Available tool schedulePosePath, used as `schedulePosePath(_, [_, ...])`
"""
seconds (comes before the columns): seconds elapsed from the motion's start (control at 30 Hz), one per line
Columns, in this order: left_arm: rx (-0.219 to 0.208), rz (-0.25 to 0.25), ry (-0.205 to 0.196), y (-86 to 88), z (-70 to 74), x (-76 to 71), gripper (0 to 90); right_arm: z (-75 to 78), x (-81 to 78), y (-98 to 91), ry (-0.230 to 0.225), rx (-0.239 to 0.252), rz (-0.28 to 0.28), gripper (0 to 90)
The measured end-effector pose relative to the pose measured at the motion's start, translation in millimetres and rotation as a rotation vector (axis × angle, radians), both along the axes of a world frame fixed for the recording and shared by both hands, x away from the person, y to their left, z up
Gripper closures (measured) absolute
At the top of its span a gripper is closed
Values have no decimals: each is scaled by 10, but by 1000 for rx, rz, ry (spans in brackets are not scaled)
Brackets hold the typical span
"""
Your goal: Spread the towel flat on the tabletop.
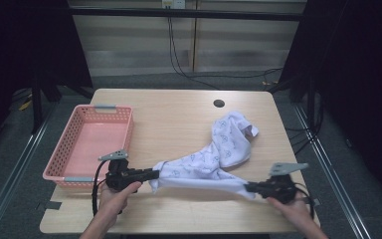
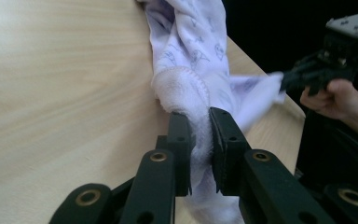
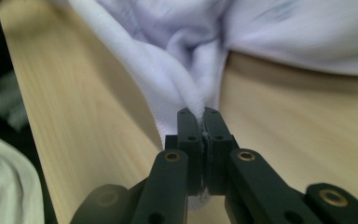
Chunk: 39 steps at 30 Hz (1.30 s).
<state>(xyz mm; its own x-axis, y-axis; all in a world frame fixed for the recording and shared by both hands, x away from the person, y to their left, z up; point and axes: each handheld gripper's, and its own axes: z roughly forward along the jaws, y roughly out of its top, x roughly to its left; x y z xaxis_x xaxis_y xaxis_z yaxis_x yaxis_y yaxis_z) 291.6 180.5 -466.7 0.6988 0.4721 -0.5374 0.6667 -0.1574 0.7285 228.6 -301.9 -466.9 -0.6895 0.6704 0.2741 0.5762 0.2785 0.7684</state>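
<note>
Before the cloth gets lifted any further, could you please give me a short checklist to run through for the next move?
1. Left gripper clamped on the white cloth: ok, a thick fold sits between its pads.
2. Right gripper clamped on the cloth: ok, jaws pinch a thin edge.
3. Cloth stretched between the two grippers: ok, the near edge runs taut; the far end lies bunched on the table.
4. Pink basket free to receive: ok, nothing lies inside.
5. Both grips at true corners of the cloth: cannot tell.
</note>
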Motion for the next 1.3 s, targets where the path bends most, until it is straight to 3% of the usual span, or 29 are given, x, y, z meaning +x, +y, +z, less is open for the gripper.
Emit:
schedulePosePath(0.03, [23, -4, -1, -41, -27, -10, 780, 35, -10, -114, 2, 39, -21, 883])
schedulePosePath(0.07, [47, -7, 9, -87, -54, -20, 725, 70, -62, -218, 0, 17, -35, 883])
schedulePosePath(0.17, [105, 29, -4, -107, -59, -40, 689, 36, -107, -248, 17, 9, -36, 883])
schedulePosePath(0.27, [96, 38, -26, -83, -36, -76, 658, -45, -149, -249, 40, -6, -27, 883])
schedulePosePath(0.33, [83, -26, -85, -131, 18, -164, 707, -33, -147, -239, 41, -2, -24, 882])
schedulePosePath(0.37, [74, -104, -107, -196, 57, -240, 725, -24, -141, -235, 37, 6, -27, 882])
schedulePosePath(0.4, [76, -151, -119, -262, 75, -300, 727, -19, -130, -229, 33, 12, -24, 882])
schedulePosePath(0.57, [138, -260, -94, -511, -45, -433, 663, -24, -123, -188, 33, 10, -27, 881])
schedulePosePath(0.63, [195, -301, -91, -576, -115, -469, 631, -20, -124, -184, 32, 15, -28, 880])
schedulePosePath(0.67, [194, -334, -86, -598, -151, -478, 630, -21, -121, -184, 29, 19, -33, 880])
schedulePosePath(0.8, [269, -358, -79, -650, -236, -526, 613, -34, -103, -186, 28, 16, -38, 879])
schedulePosePath(0.87, [289, -331, -85, -632, -253, -536, 599, -33, -93, -195, 24, 8, -55, 879])
schedulePosePath(0.93, [362, -296, -132, -589, -257, -552, 561, -23, -81, -212, 17, 2, -73, 879])
schedulePosePath(1.03, [346, -309, -142, -551, -266, -540, 553, -6, -32, -248, 13, 4, -96, 879])
schedulePosePath(1.07, [339, -317, -134, -552, -268, -533, 525, -2, -9, -249, 15, 12, -106, 879])
schedulePosePath(1.17, [335, -337, -156, -588, -286, -562, 468, 3, 60, -246, 9, 8, -110, 879])
schedulePosePath(1.3, [405, -332, -228, -664, -282, -606, 600, -13, 86, -235, 18, 10, -111, 879])
